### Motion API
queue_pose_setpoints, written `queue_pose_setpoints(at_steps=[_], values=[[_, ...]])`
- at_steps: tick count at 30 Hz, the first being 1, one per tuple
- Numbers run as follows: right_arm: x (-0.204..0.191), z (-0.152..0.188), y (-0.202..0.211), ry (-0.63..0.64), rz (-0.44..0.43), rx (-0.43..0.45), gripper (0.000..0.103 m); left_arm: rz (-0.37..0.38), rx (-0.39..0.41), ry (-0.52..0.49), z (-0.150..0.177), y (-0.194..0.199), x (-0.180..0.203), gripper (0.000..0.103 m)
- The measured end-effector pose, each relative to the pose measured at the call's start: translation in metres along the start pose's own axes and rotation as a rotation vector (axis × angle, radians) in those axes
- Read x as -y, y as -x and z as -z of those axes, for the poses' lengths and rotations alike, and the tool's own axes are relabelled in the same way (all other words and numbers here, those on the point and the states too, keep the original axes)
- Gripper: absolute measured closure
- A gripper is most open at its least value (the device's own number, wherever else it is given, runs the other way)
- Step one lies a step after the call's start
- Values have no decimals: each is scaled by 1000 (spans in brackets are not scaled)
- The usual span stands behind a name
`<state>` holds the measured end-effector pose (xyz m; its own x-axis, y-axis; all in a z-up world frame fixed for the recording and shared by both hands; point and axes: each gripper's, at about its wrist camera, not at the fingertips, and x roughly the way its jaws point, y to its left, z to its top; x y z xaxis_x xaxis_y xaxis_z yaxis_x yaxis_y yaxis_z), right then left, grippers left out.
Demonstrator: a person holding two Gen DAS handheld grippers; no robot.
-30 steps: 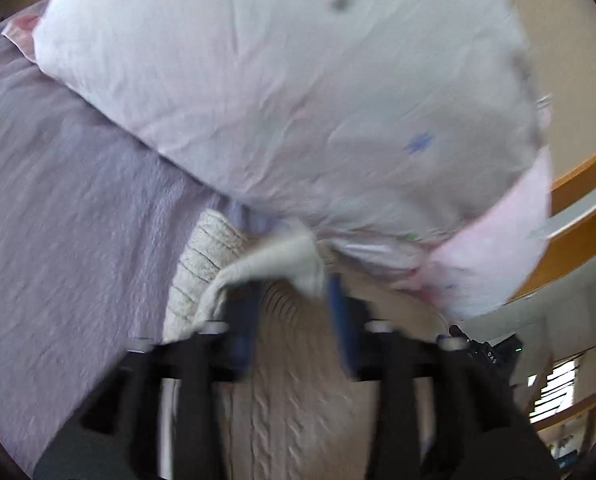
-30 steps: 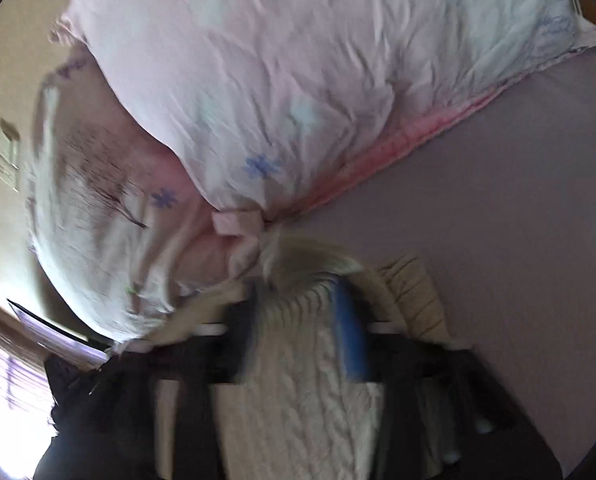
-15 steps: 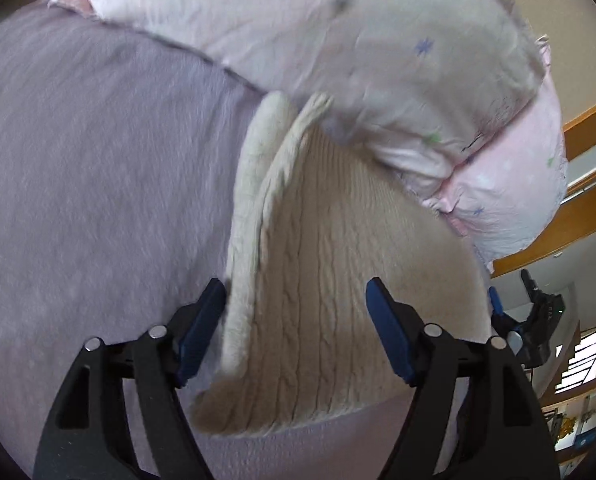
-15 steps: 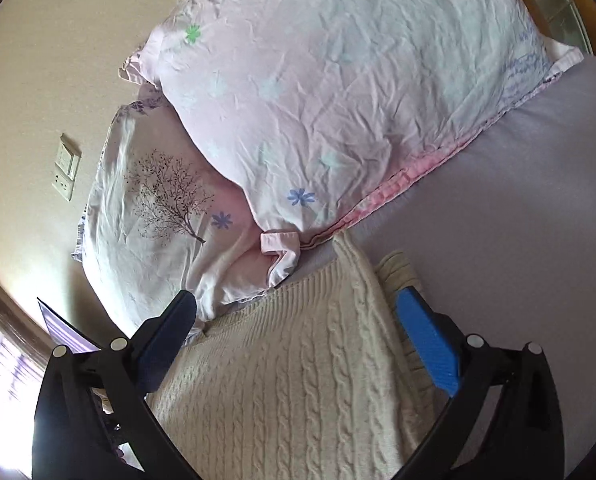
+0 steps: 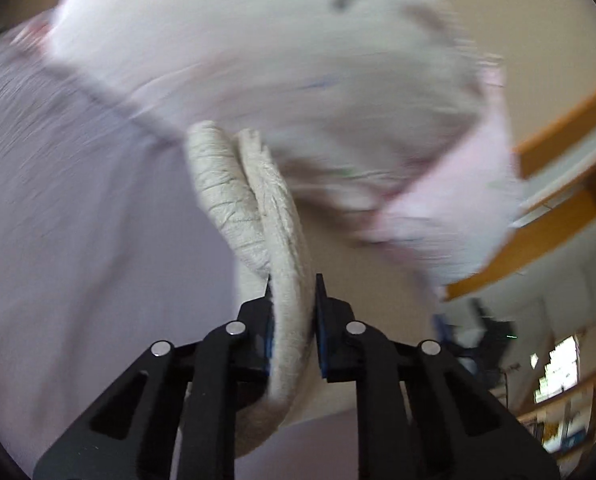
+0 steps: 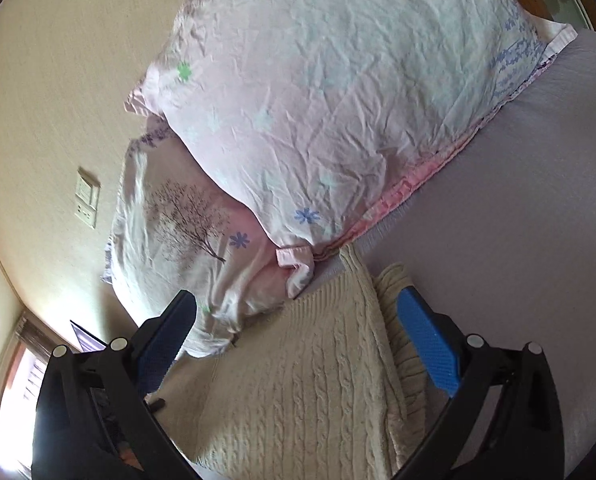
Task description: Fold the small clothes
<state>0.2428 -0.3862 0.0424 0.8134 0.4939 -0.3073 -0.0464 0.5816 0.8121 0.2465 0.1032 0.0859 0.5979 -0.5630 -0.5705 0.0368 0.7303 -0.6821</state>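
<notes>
A cream cable-knit sweater (image 6: 310,376) lies folded on the lilac bedsheet (image 6: 518,220), close to the pillows. In the left wrist view my left gripper (image 5: 292,286) is shut on the sweater's doubled edge (image 5: 257,196), and the cloth runs up from between the blue pads. My right gripper (image 6: 298,312) is open, its jaws standing wide on either side of the sweater just above it, holding nothing. The left wrist view is motion-blurred.
Two pink-and-white flowered pillows (image 6: 338,100) lie right behind the sweater against the beige wall (image 6: 57,80). A wall socket plate (image 6: 86,198) is at the left. A wooden headboard or shelf edge (image 5: 558,216) shows at the right of the left wrist view.
My left gripper was open over the sweater half a second ago and has shut on its edge, now moving fast. My right gripper let go earlier and stays open, barely moving.
</notes>
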Motion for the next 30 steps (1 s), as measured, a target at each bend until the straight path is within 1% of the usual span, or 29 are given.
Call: queue_pose_setpoints(at_steps=[1, 2, 3, 4, 5, 6, 7, 9, 10, 11, 12, 13, 14, 15, 16, 17, 18, 20, 21, 22, 23, 24, 25, 27, 29, 30], values=[[0, -1, 2, 0, -6, 7, 1, 49, 4, -40, -1, -4, 26, 89], [-1, -2, 5, 4, -4, 18, 1, 83, 0, -55, -1, -9, 41, 89], [-2, -4, 8, 12, 6, 30, 1, 139, -17, -78, 0, -19, 64, 89], [-2, -4, 10, 20, 15, 39, 1, 192, -38, -108, 3, -34, 87, 89], [-3, -6, 13, 33, 33, 54, 1, 247, -66, -148, 9, -57, 116, 89], [-4, -7, 16, 45, 48, 66, 1, 279, -89, -170, 15, -73, 133, 89], [-4, -8, 18, 53, 60, 73, 1, 316, -132, -189, 23, -96, 152, 89], [-1, -12, 23, 70, 98, 86, 1, 373, -228, -196, 42, -146, 181, 87], [1, -14, 25, 71, 118, 91, 1, 397, -282, -187, 51, -169, 190, 88], [6, -17, 28, 62, 136, 93, 1, 444, -334, -155, 58, -188, 195, 88], [10, -18, 29, 50, 142, 84, 1, 486, -366, -118, 63, -199, 197, 88], [14, -20, 29, 37, 144, 70, 1, 496, -368, -108, 65, -199, 196, 88], [18, -22, 27, 18, 140, 43, 1, 489, -348, -120, 64, -194, 194, 85], [20, -23, 24, 5, 132, 9, 1, 467, -302, -152, 60, -182, 190, 82], [20, -23, 19, 3, 133, -40, 1, 433, -247, -176, 55, -167, 184, 72], [19, -23, 14, 11, 138, -87, 1, 385, -188, -196, 49, -149, 174, 61], [18, -22, 10, 18, 148, -124, 1, 336, -150, -213, 49, -139, 168, 57], [20, -18, -1, 25, 177, -205, 1, 180, -87, -259, 49, -113, 147, 48], [21, -17, -6, 22, 191, -239, 1, 124, -81, -275, 50, -108, 139, 45], [24, -14, -10, 18, 207, -268, 1, 70, -88, -287, 52, -106, 128, 42], [27, -11, -15, 12, 229, -300, 1, 35, -110, -291, 54, -107, 117, 41], [28, -10, -18, 9, 244, -315, 2, 14, -152, -286, 58, -110, 107, 40], [30, -8, -20, 7, 255, -326, 3, 3, -192, -274, 62, -115, 100, 40], [30, -6, -21, 14, 249, -324, 4, -3, -259, -257, 75, -129, 92, 39], [31, -5, -21, 18, 227, -325, 5, -9, -295, -260, 90, -139, 88, 38], [34, -4, -23, 5, 194, -340, 16, -9, -302, -257, 94, -143, 85, 36]])
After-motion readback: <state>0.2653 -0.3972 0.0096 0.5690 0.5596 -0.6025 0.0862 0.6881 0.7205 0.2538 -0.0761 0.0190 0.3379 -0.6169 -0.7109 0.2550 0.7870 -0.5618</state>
